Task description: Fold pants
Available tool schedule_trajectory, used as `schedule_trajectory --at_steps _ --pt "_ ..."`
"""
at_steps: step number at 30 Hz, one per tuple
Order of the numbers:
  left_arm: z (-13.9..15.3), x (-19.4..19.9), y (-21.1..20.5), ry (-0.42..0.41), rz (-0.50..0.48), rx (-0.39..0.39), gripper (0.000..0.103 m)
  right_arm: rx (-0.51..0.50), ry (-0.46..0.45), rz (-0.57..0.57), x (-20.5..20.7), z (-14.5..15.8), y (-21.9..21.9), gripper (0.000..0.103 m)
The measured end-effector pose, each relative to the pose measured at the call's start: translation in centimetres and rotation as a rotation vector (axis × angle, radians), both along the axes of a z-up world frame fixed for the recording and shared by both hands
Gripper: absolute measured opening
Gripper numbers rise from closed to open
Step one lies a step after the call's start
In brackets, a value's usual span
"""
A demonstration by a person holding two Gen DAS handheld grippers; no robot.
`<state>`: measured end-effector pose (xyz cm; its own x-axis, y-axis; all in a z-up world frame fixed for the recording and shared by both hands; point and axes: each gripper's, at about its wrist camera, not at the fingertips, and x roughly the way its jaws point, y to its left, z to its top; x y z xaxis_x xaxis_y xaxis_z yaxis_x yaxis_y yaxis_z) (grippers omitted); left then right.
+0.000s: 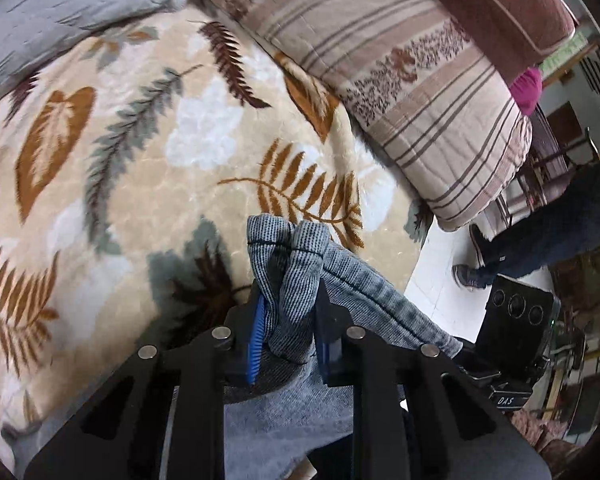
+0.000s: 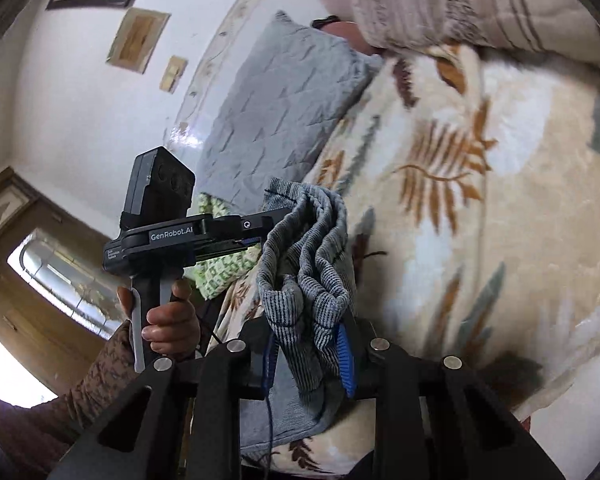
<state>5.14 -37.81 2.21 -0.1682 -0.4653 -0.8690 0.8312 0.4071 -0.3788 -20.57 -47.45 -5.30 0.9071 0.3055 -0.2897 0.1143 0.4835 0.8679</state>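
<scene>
Grey ribbed pants (image 1: 300, 248) hang bunched over a leaf-patterned blanket (image 1: 140, 160). My left gripper (image 1: 290, 298) is shut on a fold of them, its blue pads pressing the cloth from both sides. In the right wrist view the same pants (image 2: 312, 240) rise in ruffled folds, and my right gripper (image 2: 308, 342) is shut on them too. Both grips sit close together on one edge of the pants. The left gripper (image 2: 270, 224) shows there at the left, held by a hand (image 2: 172, 320). The rest of the pants drops below the fingers, out of sight.
A grey quilted pillow (image 1: 60, 8) lies at the head of the bed. A striped folded quilt (image 1: 400, 80) lies along the bed's far side. Past the bed's edge there is white floor (image 1: 432, 272), and a person's legs in dark jeans (image 1: 540, 232).
</scene>
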Motion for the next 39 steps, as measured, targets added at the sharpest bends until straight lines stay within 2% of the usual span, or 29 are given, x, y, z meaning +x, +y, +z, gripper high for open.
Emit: schedule_trajectory --at_steps 10,17,25,32,39 --pt "2.1 0.1 6.0 -0.026 0.113 -0.017 0.019 -0.073 -0.035 0.129 1.9 3.0 4.0 0.024" --pt "2.0 1.1 11.2 -0.021 0.193 -0.008 0.019 -0.107 -0.021 0.252 4.4 3.8 8.4 0.024" --pt "-0.9 2.6 17.2 0.03 0.296 0.015 0.019 -0.171 0.059 0.418 8.3 3.3 14.6 0.024" --pt "-3.8 3.5 21.8 0.089 0.388 0.022 0.022 -0.227 0.153 0.547 11.7 1.1 19.1 0.027" --pt "-6.3 3.9 25.7 0.136 0.488 0.048 0.025 -0.269 0.235 0.622 14.1 -1.2 22.1 0.031"
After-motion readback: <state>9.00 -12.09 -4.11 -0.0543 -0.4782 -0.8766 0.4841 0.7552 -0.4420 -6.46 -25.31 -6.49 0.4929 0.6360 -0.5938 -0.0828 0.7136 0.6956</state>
